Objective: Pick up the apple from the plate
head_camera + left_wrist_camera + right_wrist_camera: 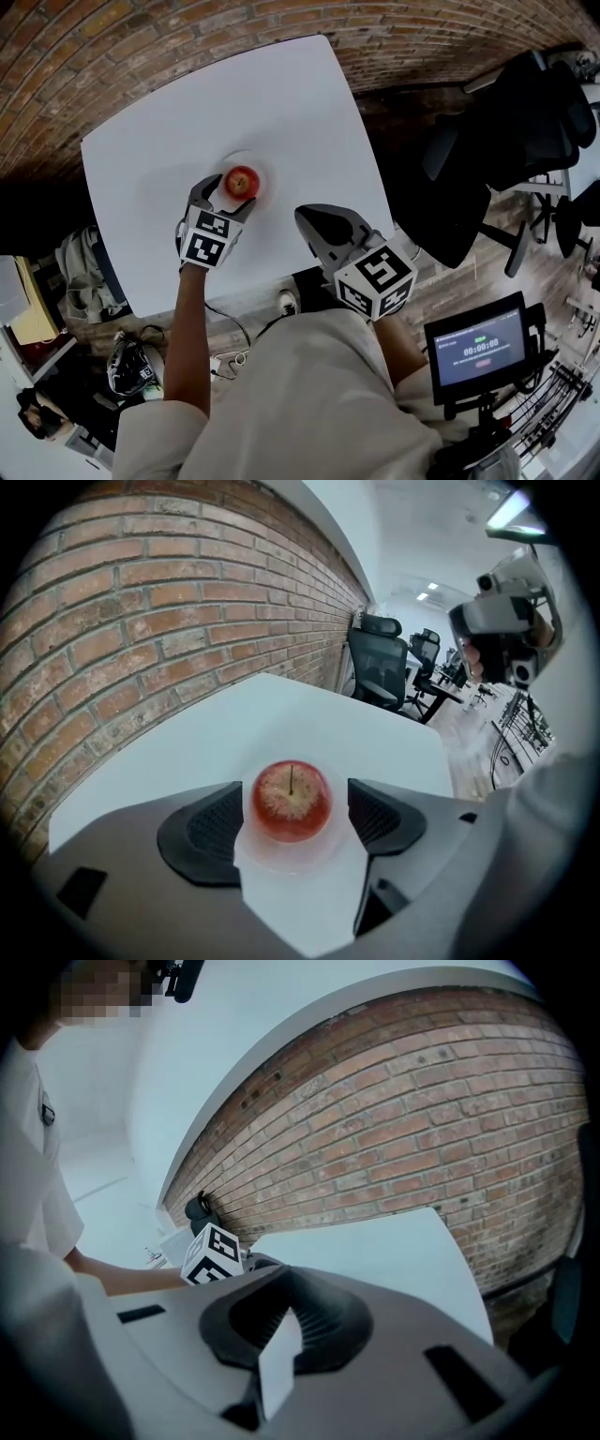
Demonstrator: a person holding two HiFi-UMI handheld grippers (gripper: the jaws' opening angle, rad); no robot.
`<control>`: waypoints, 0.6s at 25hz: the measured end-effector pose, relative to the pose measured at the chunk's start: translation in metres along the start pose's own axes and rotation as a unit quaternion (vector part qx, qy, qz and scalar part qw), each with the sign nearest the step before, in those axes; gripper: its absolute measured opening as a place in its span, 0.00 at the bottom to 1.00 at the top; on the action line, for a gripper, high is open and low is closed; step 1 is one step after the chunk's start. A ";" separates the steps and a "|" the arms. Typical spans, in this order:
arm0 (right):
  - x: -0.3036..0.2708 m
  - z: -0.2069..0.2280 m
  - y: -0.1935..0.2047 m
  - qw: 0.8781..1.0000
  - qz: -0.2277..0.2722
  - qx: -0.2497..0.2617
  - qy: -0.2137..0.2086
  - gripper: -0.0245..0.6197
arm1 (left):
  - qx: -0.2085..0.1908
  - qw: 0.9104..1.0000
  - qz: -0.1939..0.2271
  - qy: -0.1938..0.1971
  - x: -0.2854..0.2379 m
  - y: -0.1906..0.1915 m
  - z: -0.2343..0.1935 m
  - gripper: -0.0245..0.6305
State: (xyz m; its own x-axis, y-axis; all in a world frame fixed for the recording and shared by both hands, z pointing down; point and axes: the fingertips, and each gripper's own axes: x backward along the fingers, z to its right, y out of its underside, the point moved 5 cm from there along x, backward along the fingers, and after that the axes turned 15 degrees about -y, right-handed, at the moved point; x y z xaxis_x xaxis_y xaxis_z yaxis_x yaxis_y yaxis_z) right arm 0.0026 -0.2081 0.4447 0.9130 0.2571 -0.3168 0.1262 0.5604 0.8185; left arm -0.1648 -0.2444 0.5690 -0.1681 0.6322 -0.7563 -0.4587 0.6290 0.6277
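The left gripper (292, 817) stands with its two dark ribbed jaws wide apart. Between them sits the round red apple (292, 799), stalk pointing up, and the pads do not seem to press on it. The apple lies on a small round white plate (281, 872), which rests on the square white table (281, 103). The right gripper (284, 1309) is over the near edge of the table, well apart, jaws closed together with nothing inside. Behind the table runs a red brick wall (141, 621).

Office: swivel chairs (525, 122), brick wall (141, 47), monitor (478, 349), ceiling lts (511, 513).
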 end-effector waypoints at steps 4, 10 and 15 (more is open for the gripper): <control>-0.002 0.003 0.001 1.000 -0.004 -0.002 -0.001 0.04 | -0.005 1.000 -0.013 0.006 -0.008 0.007 0.001 0.58; -0.007 0.004 0.004 1.000 -0.008 -0.008 0.000 0.04 | 0.002 1.000 -0.020 0.014 -0.014 0.008 -0.001 0.58; -0.008 0.008 0.004 1.000 -0.009 -0.010 0.000 0.04 | 0.001 0.999 -0.028 0.020 -0.023 0.011 0.001 0.60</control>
State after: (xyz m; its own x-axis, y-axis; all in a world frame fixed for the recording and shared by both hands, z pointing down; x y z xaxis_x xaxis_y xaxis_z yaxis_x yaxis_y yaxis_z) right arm -0.0013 -0.2142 0.4545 0.9103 0.2470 -0.3323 0.1351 0.5814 0.8023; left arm -0.1648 -0.2514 0.5939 -0.1767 0.5781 -0.7966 -0.4659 0.6637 0.5851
